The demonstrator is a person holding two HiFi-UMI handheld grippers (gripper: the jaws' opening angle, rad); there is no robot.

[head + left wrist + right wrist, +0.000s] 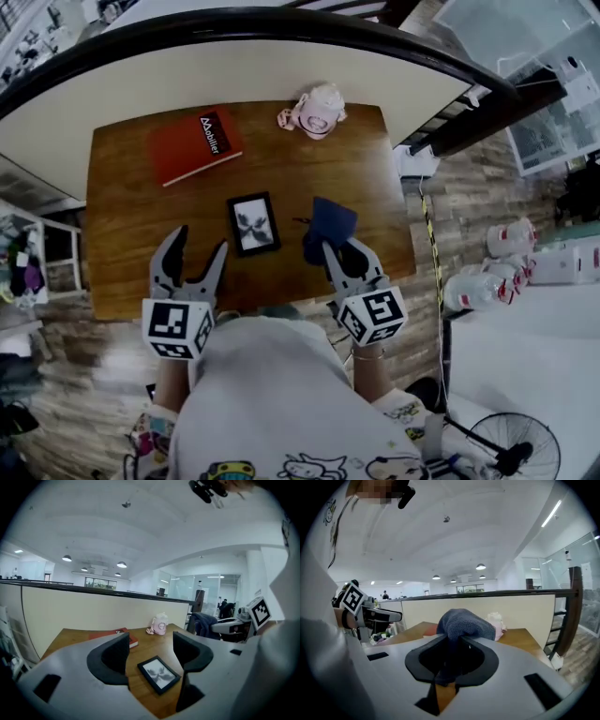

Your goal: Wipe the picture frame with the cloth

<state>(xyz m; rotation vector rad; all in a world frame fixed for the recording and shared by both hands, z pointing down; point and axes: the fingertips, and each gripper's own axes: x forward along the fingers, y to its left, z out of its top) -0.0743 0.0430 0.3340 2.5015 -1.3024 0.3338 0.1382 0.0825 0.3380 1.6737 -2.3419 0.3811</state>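
Frame point(253, 223) black, flat; right gripper point(453, 644) jaws pinch bunched blue cloth point(466, 623).

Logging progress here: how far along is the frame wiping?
Done: the right claw is shut on the blue cloth. In hand: the cloth sits right of the picture frame, not touching it. Left: seemingly all wiping; the frame lies flat on the table, left claw open.

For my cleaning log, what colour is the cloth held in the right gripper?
Dark blue. The cloth shows best in the right gripper view.
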